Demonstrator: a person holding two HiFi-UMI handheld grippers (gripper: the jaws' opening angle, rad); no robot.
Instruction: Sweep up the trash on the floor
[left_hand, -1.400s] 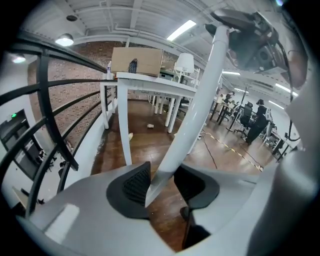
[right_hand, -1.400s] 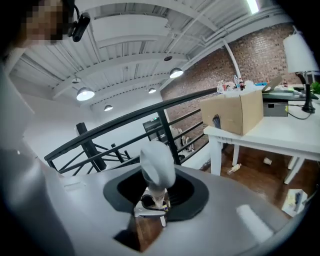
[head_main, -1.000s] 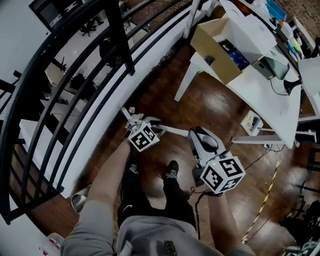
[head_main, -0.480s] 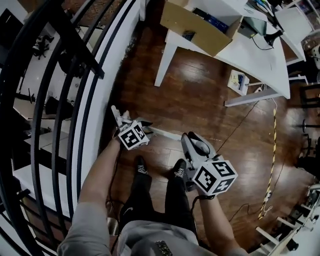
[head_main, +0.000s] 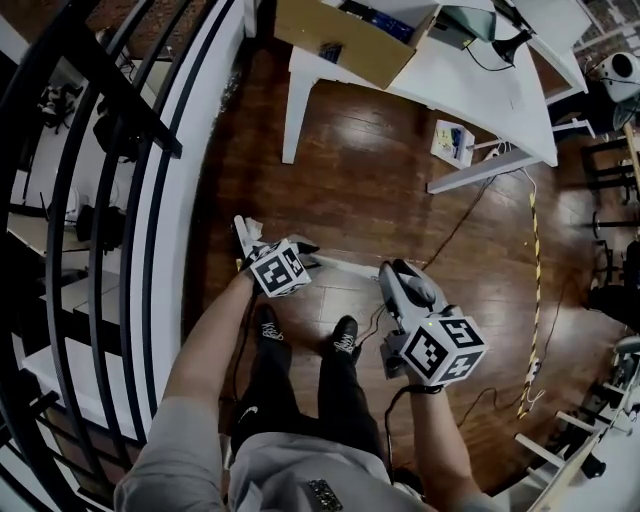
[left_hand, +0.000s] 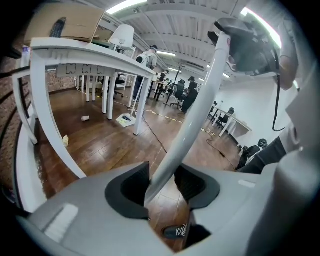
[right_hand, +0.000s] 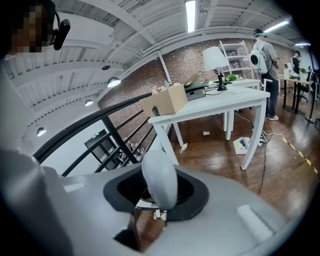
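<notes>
Head view looks down at a dark wood floor and our two shoes (head_main: 345, 335). Far left runs one black railing (head_main: 120, 95). Next comes our left gripper (left_hand: 162, 184). Its two fingers press on a white pole (head_main: 340, 264). The pole runs across to our right gripper (right_hand: 159, 192), and those fingers squeeze the pole's round end. So two grippers hold one pole. We think it is the broom, but we cannot see its brush.

Up on the right stands one white table (head_main: 470, 88) with one cardboard box (head_main: 350, 40) on top. The trash lies under that table, well apart from us. We count two bits: one little cup (left_hand: 85, 118) and one small bottle (left_hand: 65, 141).

We think we are only carrying the broom now, and no sweeping has begun. Next we need to walk over to the table, put the brush end down beside the cup and bottle, and pull them out into the open.
</notes>
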